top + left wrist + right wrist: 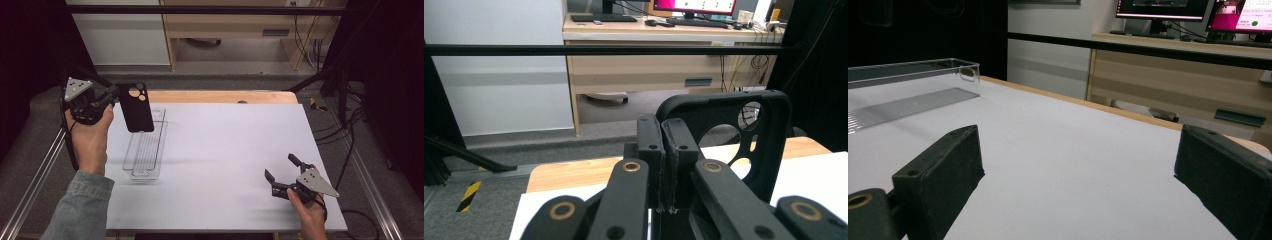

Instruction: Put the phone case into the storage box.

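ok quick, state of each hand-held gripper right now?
Left hand-held gripper: shut on the black phone case, held upright above the clear tray.
Right hand-held gripper: open, nothing between its jaws, low over the white table.

Black phone case (135, 107), upright above clear tray (146, 150)

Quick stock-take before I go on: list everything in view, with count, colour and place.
phone case: one, black, held upright above the tray's far end
tray: one, clear plastic, left part of the table
table: one, white top with wooden far edge
desk: one, light wood, beyond the table, with monitors and keyboards
left tongs: black, shut on the phone case's edge
right tongs: black, open, low over the table's near right
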The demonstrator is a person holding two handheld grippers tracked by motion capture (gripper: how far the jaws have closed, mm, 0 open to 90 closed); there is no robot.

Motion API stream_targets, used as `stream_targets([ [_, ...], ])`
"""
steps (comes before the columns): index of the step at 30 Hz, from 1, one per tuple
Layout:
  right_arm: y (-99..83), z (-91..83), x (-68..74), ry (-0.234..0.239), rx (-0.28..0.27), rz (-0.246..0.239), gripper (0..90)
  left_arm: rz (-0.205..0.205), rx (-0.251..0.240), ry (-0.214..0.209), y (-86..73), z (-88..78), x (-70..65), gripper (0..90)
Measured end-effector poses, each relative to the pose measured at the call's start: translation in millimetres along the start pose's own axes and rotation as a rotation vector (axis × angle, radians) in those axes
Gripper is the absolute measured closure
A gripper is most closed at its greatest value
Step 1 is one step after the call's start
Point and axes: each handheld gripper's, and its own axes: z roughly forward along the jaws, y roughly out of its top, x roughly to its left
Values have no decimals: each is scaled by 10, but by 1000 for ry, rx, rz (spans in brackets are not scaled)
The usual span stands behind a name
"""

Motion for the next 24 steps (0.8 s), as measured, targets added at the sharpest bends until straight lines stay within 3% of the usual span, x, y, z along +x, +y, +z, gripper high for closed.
stream_targets([
  [11,-8,10,14,10,0,-3,56,-6,-12,19,-34,45,59,872],
  [24,-3,7,17,16,-8,-7,58,-10,-30,27,-115,231,80,871],
])
